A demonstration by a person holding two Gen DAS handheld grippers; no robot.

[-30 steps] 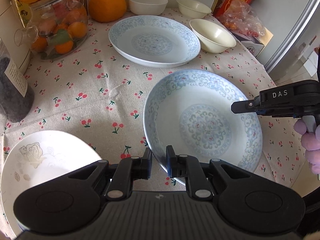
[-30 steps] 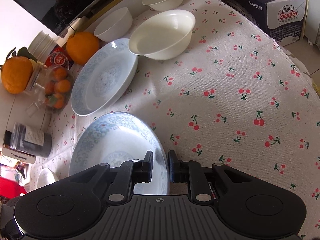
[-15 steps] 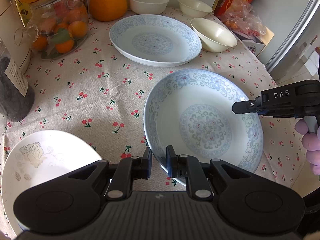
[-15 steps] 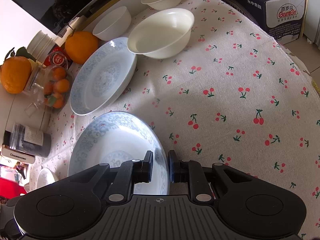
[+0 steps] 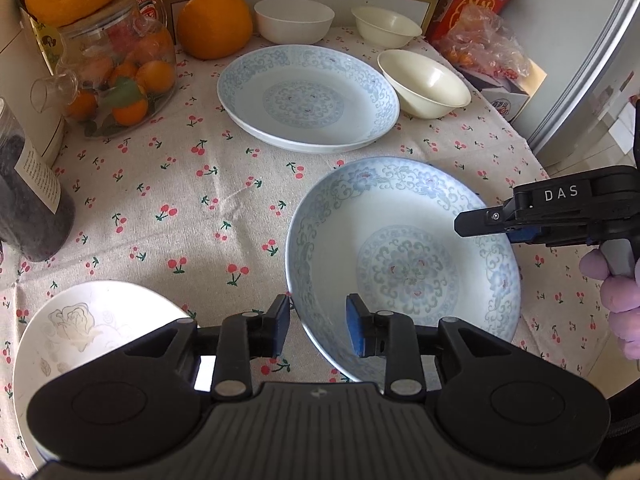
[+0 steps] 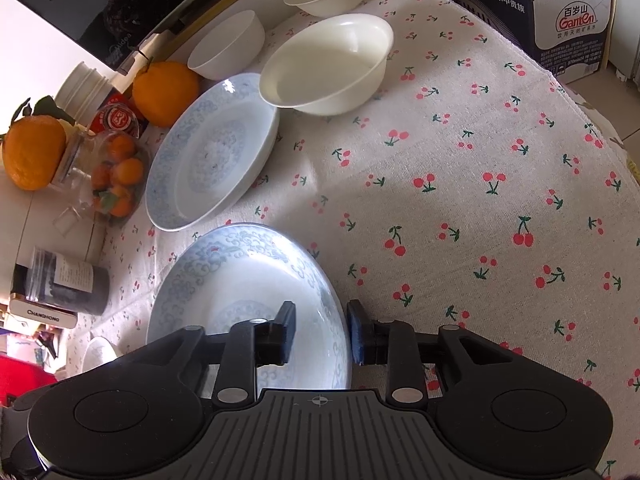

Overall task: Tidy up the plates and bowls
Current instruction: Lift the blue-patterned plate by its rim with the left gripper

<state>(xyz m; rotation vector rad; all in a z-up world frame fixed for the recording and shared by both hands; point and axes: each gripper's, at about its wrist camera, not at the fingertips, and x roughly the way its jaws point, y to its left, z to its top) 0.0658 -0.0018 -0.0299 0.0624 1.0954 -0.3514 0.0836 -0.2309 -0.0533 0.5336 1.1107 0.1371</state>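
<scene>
A blue-patterned plate (image 5: 404,264) lies near the table's front, also in the right wrist view (image 6: 240,292). My left gripper (image 5: 318,328) is open with its jaws astride the plate's near rim. My right gripper (image 6: 320,334) is open astride the plate's opposite rim; it shows in the left wrist view (image 5: 480,220). A second blue-patterned plate (image 5: 308,98) lies further back. Three cream bowls (image 5: 424,82) (image 5: 294,20) (image 5: 386,26) stand behind it. A white flower-printed plate (image 5: 80,336) lies at the front left.
A glass jar of oranges (image 5: 120,76), a large orange (image 5: 214,22) and a dark jar (image 5: 28,208) stand along the left. A cardboard box (image 6: 568,20) and a bag of fruit (image 5: 480,52) sit past the table's right edge.
Both grippers have opened around the near plate's rim; a second ago their jaws were pinched on it. The plate has hardly moved.
</scene>
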